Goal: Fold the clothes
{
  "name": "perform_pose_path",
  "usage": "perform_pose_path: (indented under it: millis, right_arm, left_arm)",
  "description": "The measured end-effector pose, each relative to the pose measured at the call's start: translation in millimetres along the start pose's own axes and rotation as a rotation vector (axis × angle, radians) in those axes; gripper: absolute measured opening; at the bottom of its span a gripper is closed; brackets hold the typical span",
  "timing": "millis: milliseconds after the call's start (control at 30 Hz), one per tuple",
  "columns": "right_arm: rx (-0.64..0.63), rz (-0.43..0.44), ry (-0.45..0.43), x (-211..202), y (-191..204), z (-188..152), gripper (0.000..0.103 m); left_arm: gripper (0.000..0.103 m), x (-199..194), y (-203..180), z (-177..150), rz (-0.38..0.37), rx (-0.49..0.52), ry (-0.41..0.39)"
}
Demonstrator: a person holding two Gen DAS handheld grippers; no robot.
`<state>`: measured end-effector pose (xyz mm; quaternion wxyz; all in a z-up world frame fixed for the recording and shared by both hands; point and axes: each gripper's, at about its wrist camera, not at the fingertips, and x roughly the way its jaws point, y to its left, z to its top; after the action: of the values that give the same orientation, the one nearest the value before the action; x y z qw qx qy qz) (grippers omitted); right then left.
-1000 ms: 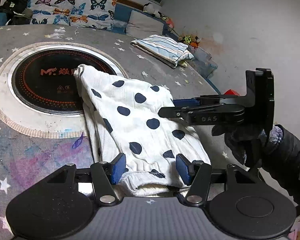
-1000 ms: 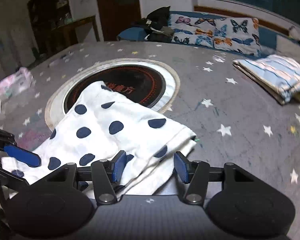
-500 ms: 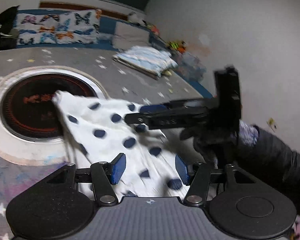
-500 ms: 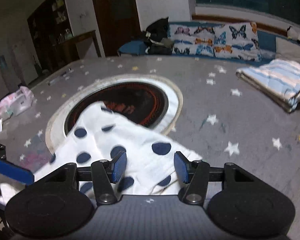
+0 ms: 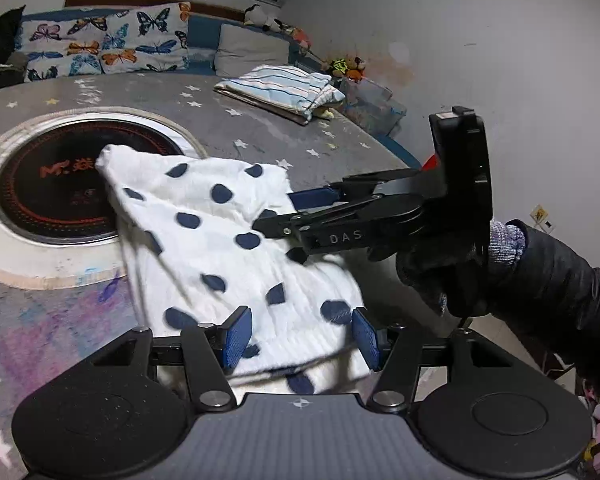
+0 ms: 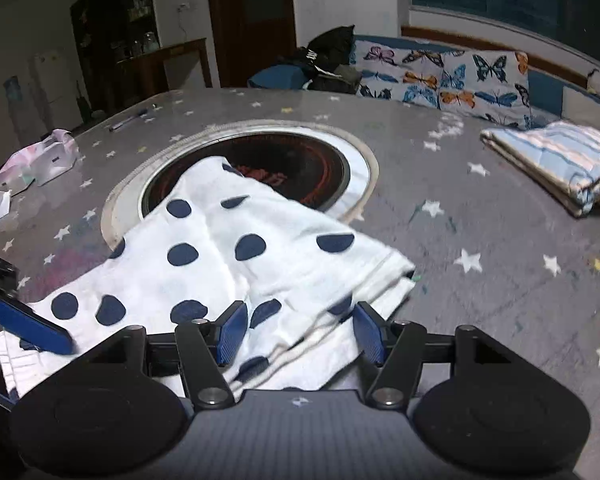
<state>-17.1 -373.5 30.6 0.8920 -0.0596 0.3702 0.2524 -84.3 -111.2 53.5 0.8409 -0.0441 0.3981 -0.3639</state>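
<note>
A white garment with navy dots [image 5: 220,240] lies folded on the grey starred table [image 5: 260,136], its far corner over the round black hob [image 5: 52,184]. My left gripper [image 5: 300,338] stands open at the garment's near edge, with cloth lying between its blue pads untouched. The right gripper [image 5: 290,212], held by a gloved hand [image 5: 440,276], comes in from the right over the cloth's side edge. In the right wrist view the right gripper [image 6: 300,332] has the garment [image 6: 228,256] hem between its pads; its jaws are opening and do not press the cloth.
A folded blue striped cloth [image 6: 556,160] lies at the table's far side. Butterfly cushions [image 5: 108,44] line the bench behind. A pink-white packet [image 6: 40,160] and a pen [image 6: 128,120] sit near the table's left edge. The table edge [image 5: 396,148] curves close on the right.
The left gripper has shifted sideways and rolled a little, so the garment sits more squarely between its pads. The right gripper's pads have spread slightly. The cloth's far corner now lies further over the hob.
</note>
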Motion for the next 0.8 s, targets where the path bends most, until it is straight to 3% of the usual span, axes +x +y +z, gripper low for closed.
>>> perform_pose_path:
  millis: [200, 433, 800]
  right_arm:
    - [-0.062, -0.012, -0.04, -19, 16, 0, 0.061]
    - [-0.207, 0.069, -0.065, -44, 48, -4, 0.065]
    - [-0.219, 0.071, -0.065, -52, 53, -9, 0.067]
  left_arm:
    - [0.059, -27, 10, -9, 0.046, -0.034, -0.036]
    - [0.066, -51, 20, -21, 0.079, -0.08, -0.063]
    - [0.064, -30, 23, -45, 0.048, -0.113, 0.063]
